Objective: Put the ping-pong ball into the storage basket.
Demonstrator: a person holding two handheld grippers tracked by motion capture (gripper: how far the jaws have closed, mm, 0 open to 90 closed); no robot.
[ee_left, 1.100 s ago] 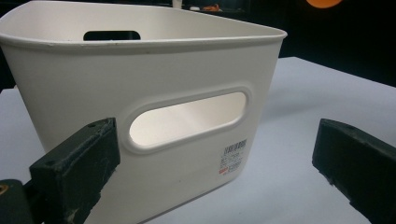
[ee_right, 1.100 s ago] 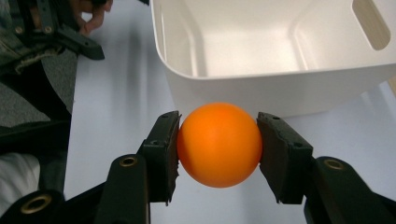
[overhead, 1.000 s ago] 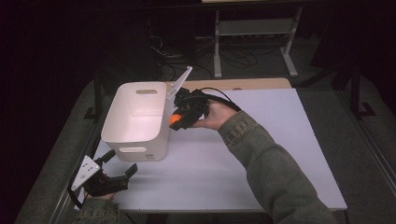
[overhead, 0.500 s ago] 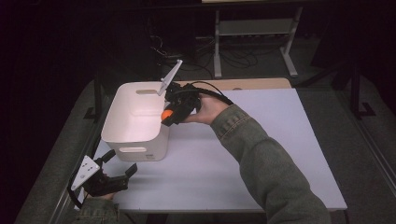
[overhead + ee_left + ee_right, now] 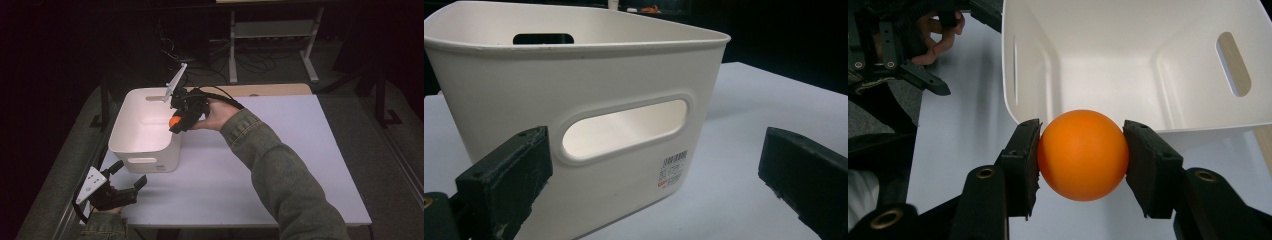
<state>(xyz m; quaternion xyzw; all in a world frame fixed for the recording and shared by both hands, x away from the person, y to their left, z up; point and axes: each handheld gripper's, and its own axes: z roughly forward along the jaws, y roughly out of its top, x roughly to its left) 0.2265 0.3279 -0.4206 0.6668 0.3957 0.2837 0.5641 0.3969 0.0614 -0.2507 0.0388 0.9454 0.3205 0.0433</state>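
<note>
Right gripper view gives the clearest reading: the two black pads (image 5: 1024, 160) press on either side of an orange ball (image 5: 1082, 154), squeezing it at its widest line, so the right gripper (image 5: 1082, 159) is closed on the ball and nothing else. The grip looks centred — the ball sits level between the jaws, neither riding high nor slipping toward the tips. Just above it in that frame runs the near rim of the white bin (image 5: 1148, 127), its bare floor filling the upper middle.

From the high view, the same right gripper (image 5: 176, 121) hangs at the bin's right-hand rim (image 5: 172, 127), centre-left of the frame, with the ball (image 5: 174, 121) at the wall's edge rather than plainly over the floor.

The step in hand appears to be dropping the ball into the bin. To do it well, I judge the ball should be carried further over the open middle before the jaws part, and lowered close to the floor — a light ball let go from high up is likely to bounce out. Open the jaws evenly so neither pad flicks it sideways.

At lower left of the high view, the left gripper (image 5: 122, 177) rests on the white table (image 5: 280, 150) with its jaws standing wide apart and nothing between them, aimed at the bin's handle slot (image 5: 624, 127).
</note>
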